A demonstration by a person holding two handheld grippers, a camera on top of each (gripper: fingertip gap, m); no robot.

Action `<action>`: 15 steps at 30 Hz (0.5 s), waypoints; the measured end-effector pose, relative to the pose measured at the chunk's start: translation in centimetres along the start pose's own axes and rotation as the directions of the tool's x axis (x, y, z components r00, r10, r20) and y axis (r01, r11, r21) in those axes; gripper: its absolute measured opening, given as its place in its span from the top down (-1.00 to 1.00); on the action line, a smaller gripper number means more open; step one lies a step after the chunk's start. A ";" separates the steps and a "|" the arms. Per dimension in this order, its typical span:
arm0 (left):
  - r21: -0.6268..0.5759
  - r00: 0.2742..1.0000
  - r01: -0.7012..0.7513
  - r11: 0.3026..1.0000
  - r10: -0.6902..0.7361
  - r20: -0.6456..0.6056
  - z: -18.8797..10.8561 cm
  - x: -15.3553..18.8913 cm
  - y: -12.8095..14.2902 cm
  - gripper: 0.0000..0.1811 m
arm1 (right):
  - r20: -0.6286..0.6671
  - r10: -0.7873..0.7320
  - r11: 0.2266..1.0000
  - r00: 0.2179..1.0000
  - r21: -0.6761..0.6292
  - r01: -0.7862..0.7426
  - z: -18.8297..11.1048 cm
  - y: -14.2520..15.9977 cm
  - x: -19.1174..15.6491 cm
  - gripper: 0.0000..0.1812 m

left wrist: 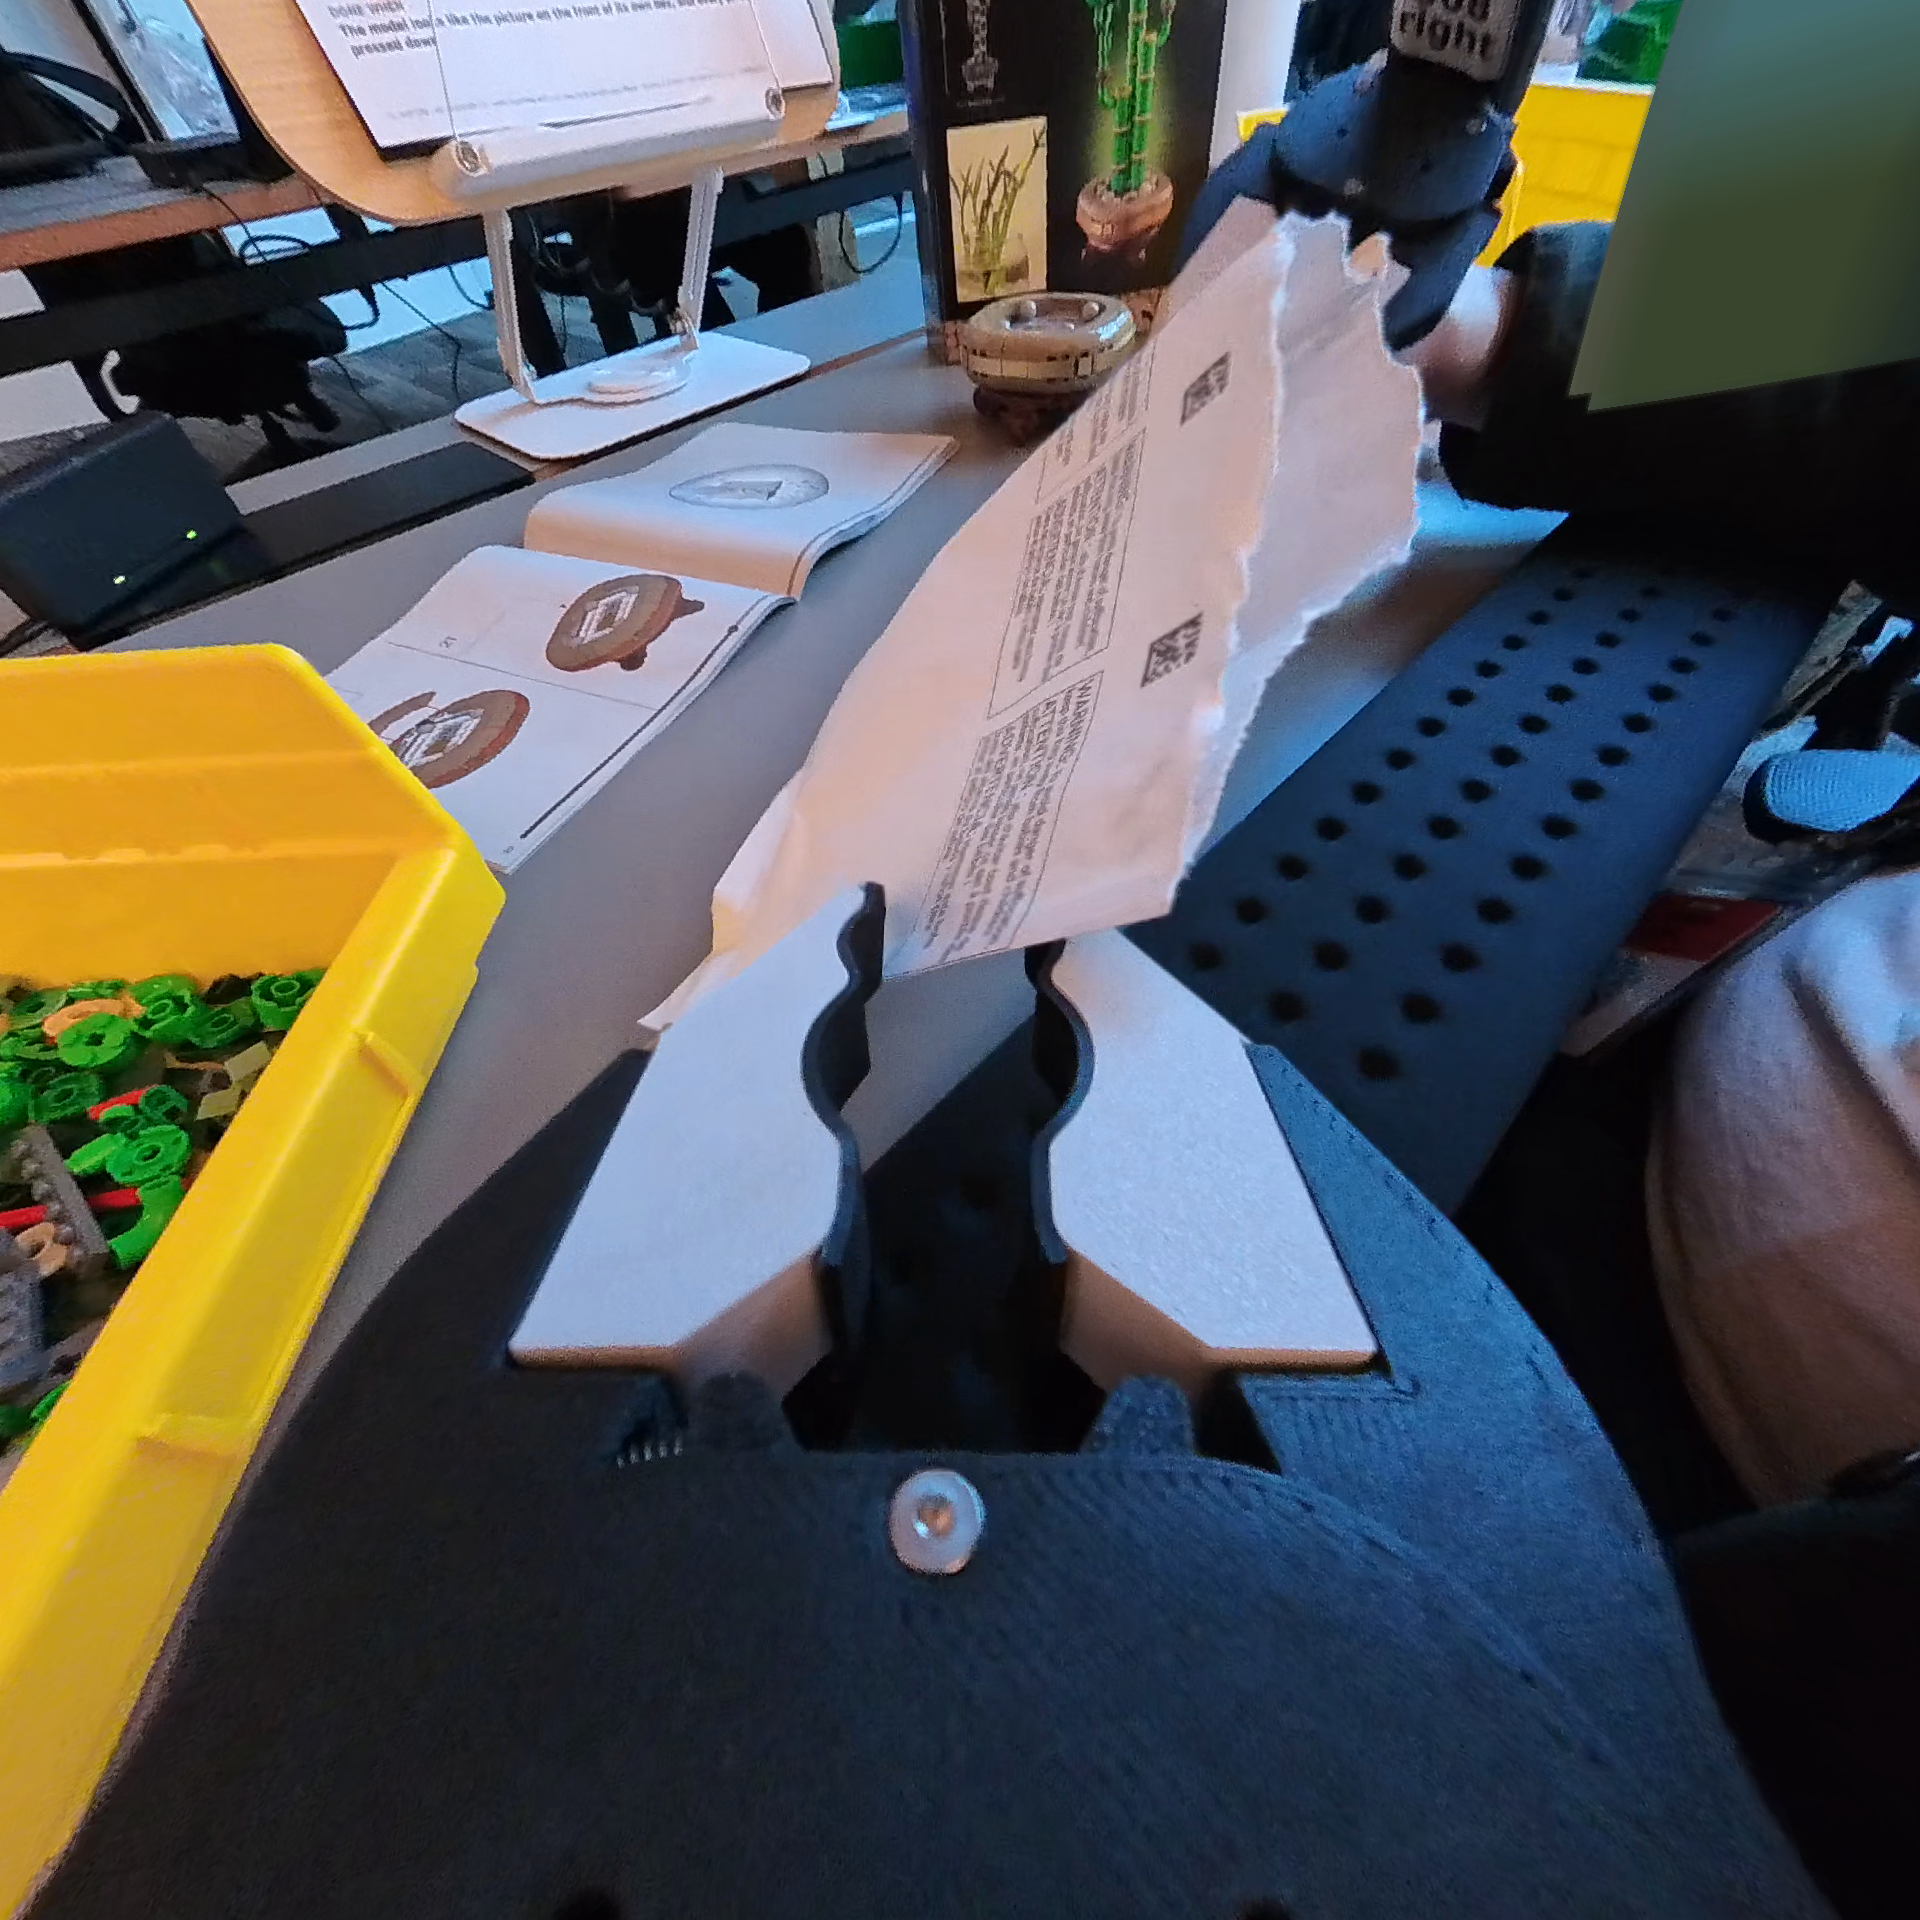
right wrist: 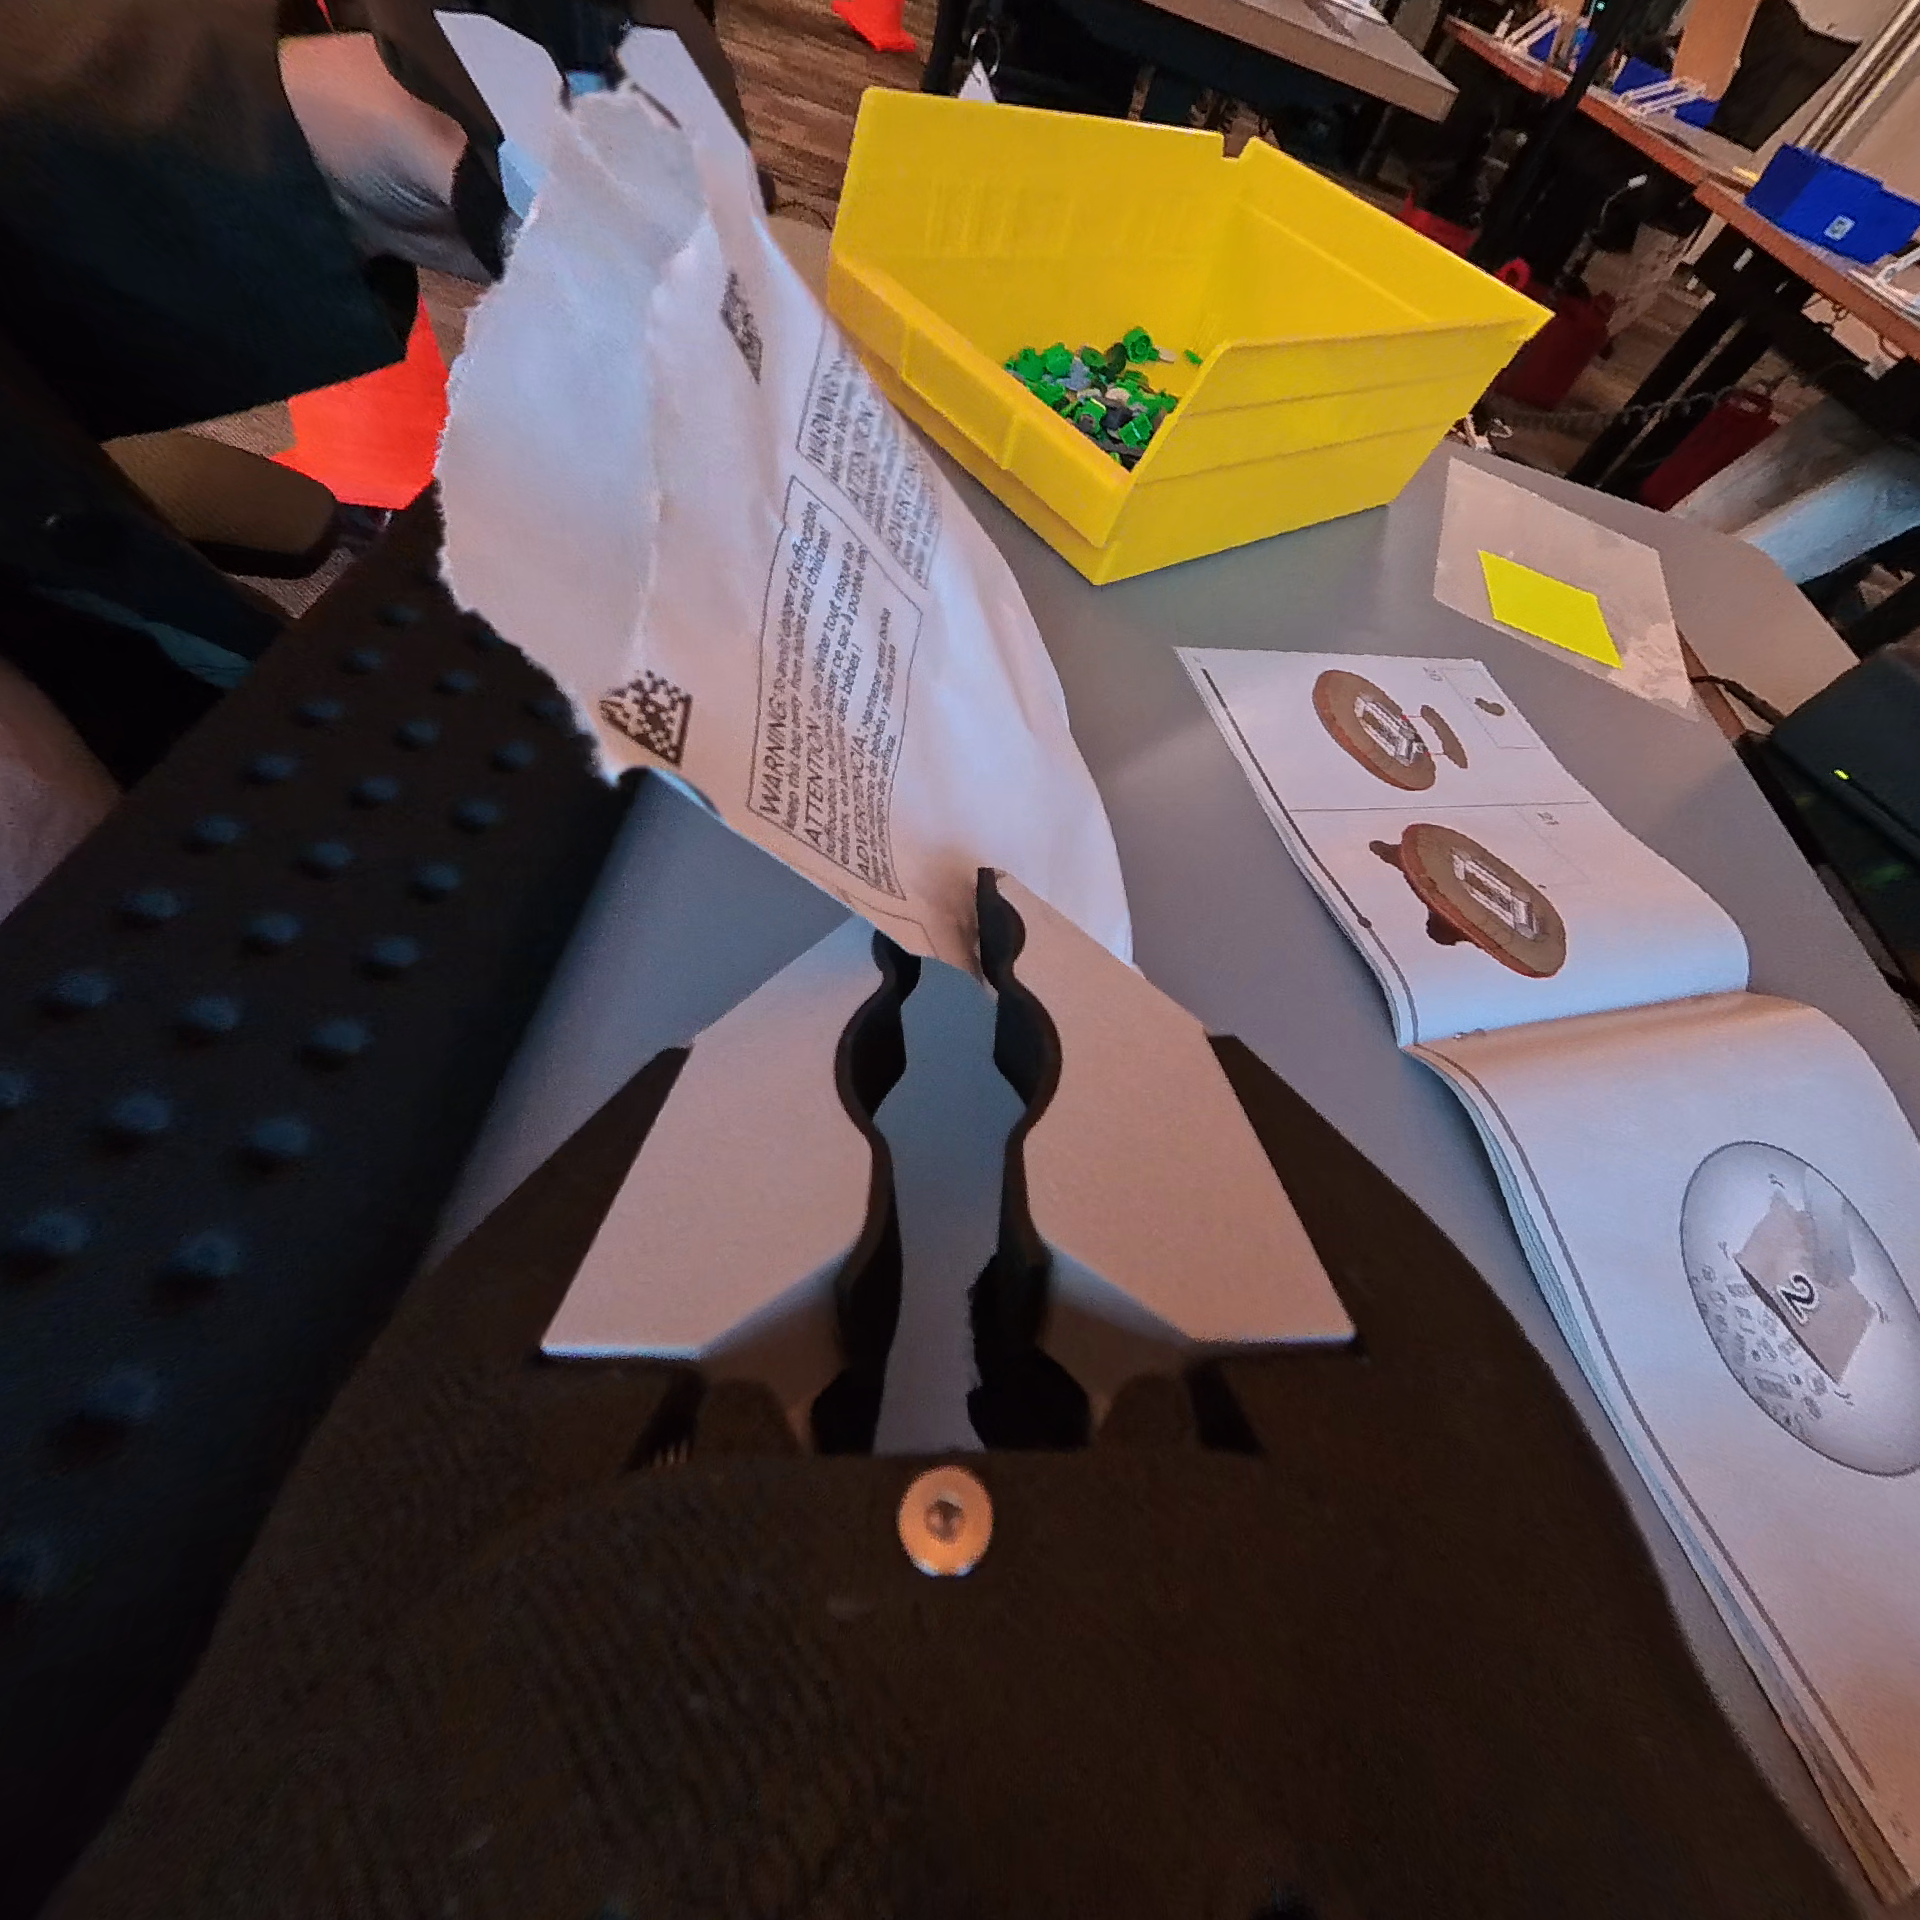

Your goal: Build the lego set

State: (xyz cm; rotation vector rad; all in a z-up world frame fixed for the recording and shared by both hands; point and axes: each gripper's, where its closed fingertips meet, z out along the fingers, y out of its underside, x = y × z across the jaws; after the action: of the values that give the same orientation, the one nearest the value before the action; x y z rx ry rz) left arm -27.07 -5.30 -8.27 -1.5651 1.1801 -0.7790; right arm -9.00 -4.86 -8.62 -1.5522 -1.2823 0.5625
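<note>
Done: the brown base [left wrist: 1047, 343] stood built at 12 o'clock; your bin [right wrist: 1340, 312] held loose pieces.
Grippers: your right gripper [right wrist: 951, 920] pinched the torn paper bag [right wrist: 644, 499]; your left gripper [left wrist: 961, 935], narrowly parted, touched it.
Left: the green stalks, likely most of the build.

It looked like an office or lab workroom. Rows of long desks [right wrist: 1766, 208] stood behind, with cables [left wrist: 312, 260] hanging and blue bins [right wrist: 1834, 213] on top.

One torn white paper bag [left wrist: 1101, 665] hangs between two grippers, the left gripper [left wrist: 956, 935] and the right gripper [right wrist: 951, 925]. One yellow bin [right wrist: 1299, 312] stands far on the table, holding a heap of green and grey lego pieces [right wrist: 1101, 390], too many and too small to count. One instruction booklet [right wrist: 1475, 831] lies open on the right. One yellow square sheet [right wrist: 1548, 608] lies beyond the booklet. One product box [left wrist: 1070, 145] stands far back, with one round brown base model [left wrist: 1044, 348] before it. One document stand [left wrist: 582, 125] rises at the far left.
</note>
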 end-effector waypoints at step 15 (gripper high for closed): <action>-0.045 0.998 0.049 0.998 -0.047 0.049 -0.5 -0.6 0.3 0.80 | -0.025 0.038 0.992 0.999 -0.118 -0.041 -0.9 2.5 1.1 0.71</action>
State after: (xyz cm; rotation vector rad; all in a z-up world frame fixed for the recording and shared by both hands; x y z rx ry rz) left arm -27.76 -4.90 -8.35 -1.6465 1.1364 -0.7464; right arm -6.81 -4.06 -10.21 -1.6804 -1.2902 0.4999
